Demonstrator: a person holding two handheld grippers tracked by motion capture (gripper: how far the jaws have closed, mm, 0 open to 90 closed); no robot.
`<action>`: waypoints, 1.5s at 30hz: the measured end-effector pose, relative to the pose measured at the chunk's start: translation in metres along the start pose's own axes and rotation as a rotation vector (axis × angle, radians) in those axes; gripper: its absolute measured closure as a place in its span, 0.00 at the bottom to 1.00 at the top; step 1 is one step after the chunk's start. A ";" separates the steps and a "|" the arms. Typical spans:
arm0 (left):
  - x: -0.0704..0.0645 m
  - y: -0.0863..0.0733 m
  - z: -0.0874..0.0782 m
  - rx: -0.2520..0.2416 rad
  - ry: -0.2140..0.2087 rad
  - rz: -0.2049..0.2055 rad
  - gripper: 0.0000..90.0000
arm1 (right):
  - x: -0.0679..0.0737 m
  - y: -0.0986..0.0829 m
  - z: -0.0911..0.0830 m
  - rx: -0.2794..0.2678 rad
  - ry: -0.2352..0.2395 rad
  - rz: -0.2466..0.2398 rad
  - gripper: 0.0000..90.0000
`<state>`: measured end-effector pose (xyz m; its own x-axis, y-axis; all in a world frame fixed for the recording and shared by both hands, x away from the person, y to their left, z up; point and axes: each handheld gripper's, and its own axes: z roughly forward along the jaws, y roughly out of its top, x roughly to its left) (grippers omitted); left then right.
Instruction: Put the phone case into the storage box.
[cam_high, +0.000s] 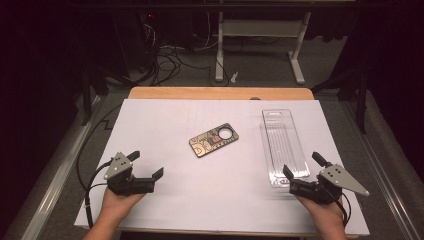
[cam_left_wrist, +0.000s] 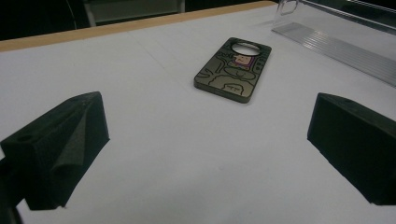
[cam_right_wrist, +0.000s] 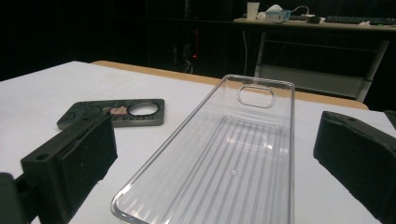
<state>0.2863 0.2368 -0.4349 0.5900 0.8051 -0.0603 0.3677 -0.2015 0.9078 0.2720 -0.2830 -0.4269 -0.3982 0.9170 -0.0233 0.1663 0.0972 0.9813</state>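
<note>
Two grippers: both low over the white table cover.
Left gripper: jaws spread, empty, well left of the clear tray.
Phone case: flat, left of the tray, ahead of the left gripper.
Clear tray: flat, lengthwise.
Right gripper: jaws spread, at the tray's near end.

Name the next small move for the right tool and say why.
Probably ease the right tool forward and close on the near end of the clear plastic tray: its jaws stand open, that end lies between them, and the phone case lies apart.
</note>
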 end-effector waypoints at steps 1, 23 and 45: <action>0.000 0.000 0.000 0.002 0.000 0.002 0.00 | -0.001 -0.001 0.000 0.000 -0.003 0.002 0.00; 0.003 0.000 0.000 -0.005 0.003 -0.006 0.00 | -0.005 -0.004 0.000 0.012 0.001 0.000 0.00; 0.001 0.001 0.003 -0.006 -0.031 0.010 0.02 | -0.002 -0.004 0.000 0.011 0.015 -0.013 0.00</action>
<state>0.2894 0.2352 -0.4357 0.6154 0.7856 -0.0640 0.3573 -0.2057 0.9110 0.2722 -0.2849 -0.4308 -0.4142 0.9096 -0.0333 0.1706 0.1136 0.9788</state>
